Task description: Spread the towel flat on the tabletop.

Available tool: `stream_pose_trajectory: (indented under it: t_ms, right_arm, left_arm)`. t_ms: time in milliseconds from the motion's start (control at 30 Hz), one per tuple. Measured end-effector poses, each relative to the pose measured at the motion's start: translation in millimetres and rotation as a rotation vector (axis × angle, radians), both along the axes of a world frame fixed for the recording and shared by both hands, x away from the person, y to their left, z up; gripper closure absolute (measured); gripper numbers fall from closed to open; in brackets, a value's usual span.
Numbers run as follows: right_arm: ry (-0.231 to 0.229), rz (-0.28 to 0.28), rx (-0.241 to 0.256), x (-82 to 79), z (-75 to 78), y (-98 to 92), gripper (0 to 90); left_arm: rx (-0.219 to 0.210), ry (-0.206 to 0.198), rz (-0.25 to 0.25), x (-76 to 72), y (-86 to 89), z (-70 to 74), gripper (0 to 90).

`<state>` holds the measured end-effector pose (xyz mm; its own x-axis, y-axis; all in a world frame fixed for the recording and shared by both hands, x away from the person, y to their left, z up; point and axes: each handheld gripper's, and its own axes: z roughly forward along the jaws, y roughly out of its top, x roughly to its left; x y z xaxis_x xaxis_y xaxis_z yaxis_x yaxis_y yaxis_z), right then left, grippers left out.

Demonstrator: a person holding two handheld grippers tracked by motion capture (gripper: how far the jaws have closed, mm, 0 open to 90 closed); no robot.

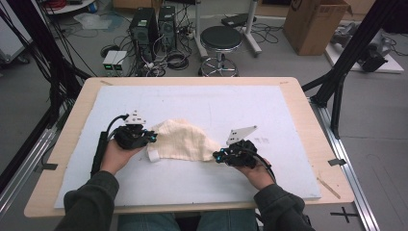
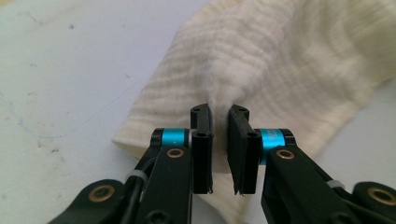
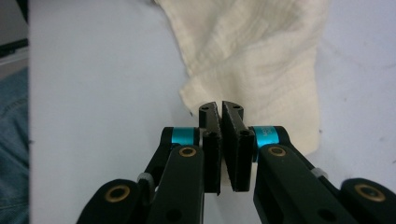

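You've got the left claw (image 1: 153,138) and right claw (image 1: 217,155) each pinching an edge of the cream cloth (image 1: 183,140), so grabbing's done, but it's bunched on the surface (image 1: 216,103) and probably needs spreading or folding.

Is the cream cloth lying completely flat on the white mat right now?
No. In the high view the cream cloth humps up between the left gripper and the right gripper, each pinching an end above the white mat.

— How many cloths are counted on the table (image 1: 308,125)?
— One cloth (image 1: 185,139) is seen at centre frame.
— And grippers?
— Two are counted: a left gripper (image 1: 153,138) and a right gripper (image 1: 216,155).
— Beyond the table?
— One stool (image 1: 221,38), one box (image 1: 315,24), two computer towers (image 1: 144,24) at top.
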<state>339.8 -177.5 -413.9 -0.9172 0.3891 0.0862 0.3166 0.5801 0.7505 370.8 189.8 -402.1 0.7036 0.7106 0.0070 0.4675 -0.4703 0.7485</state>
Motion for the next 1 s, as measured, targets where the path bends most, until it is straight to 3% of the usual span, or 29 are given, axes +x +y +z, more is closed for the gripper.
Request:
stream_pose_trajectory:
  t_ms: [100,167,267,367,433,600,700,833,1000]
  right_arm:
    - [0.027,-0.006,-0.019,9.7,-7.2,1.7,86.3]
    - [0.032,-0.005,-0.016,14.5,-9.9,2.9,86.3]
    - [0.044,-0.007,-0.019,16.5,-11.7,3.2,86.2]
    - [0.039,-0.004,-0.011,16.1,-10.8,1.8,86.2]
    - [0.034,-0.006,-0.005,15.4,-9.7,0.8,86.2]
    - [0.027,-0.011,-0.002,13.1,-8.1,0.7,86.1]
    - [0.022,-0.015,0.005,13.2,-7.4,-0.1,86.0]
    - [0.029,-0.019,0.022,13.9,-6.6,-1.8,86.1]
    - [0.037,-0.021,0.027,15.3,-7.8,-2.7,86.0]
  left_arm:
    - [0.019,0.023,0.008,12.1,-5.7,-10.1,75.5]
    - [0.014,0.038,0.026,15.9,-4.7,-12.4,67.8]
    - [-0.029,0.043,0.052,14.8,5.7,-6.9,60.3]
    - [-0.104,0.007,0.08,8.7,18.7,5.0,55.4]
    - [-0.12,-0.011,0.074,3.3,24.4,12.1,54.9]
    - [-0.148,-0.042,0.011,-18.0,32.8,24.4,54.5]
    - [-0.171,-0.055,-0.047,-32.4,31.4,24.1,55.6]
    - [-0.157,-0.035,-0.105,-44.4,25.3,11.2,58.3]
    - [-0.149,0.016,-0.137,-47.6,19.7,-12.0,58.6]
